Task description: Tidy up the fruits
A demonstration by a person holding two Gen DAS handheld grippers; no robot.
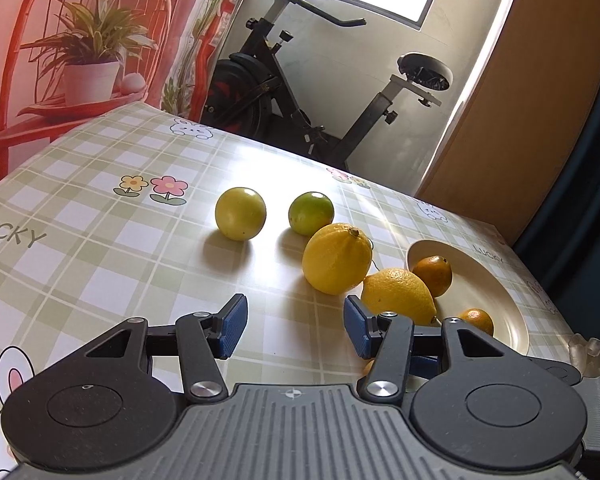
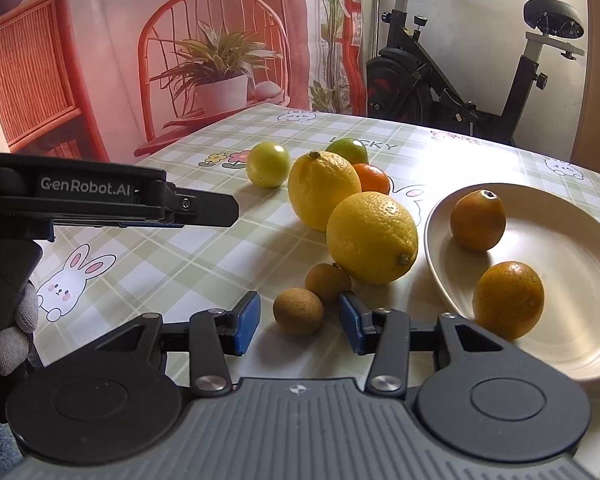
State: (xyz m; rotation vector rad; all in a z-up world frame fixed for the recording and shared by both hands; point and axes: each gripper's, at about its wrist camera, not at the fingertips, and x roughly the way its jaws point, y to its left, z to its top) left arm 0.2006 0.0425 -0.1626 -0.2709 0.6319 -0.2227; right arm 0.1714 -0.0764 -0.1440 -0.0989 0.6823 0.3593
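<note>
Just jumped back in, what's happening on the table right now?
A person holds two grippers over a checked tablecloth, sorting fruit. Both are open and empty. Two oranges already sit in the plate. The right gripper is lined up on a small brown fruit. Two lemons and two green fruits wait on the table.

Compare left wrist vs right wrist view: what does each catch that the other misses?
Left wrist only: little of its own. It gives a clearer sight of the darker green fruit, which the right wrist view shows half hidden behind a lemon.

Right wrist only: two small brown fruits on the cloth right ahead of the right gripper, an orange on the cloth behind the lemons, and the left gripper seen side-on with a gloved hand.

Both: two lemons, two green fruits, the plate holding two oranges, the checked tablecloth, the exercise bike.
</note>
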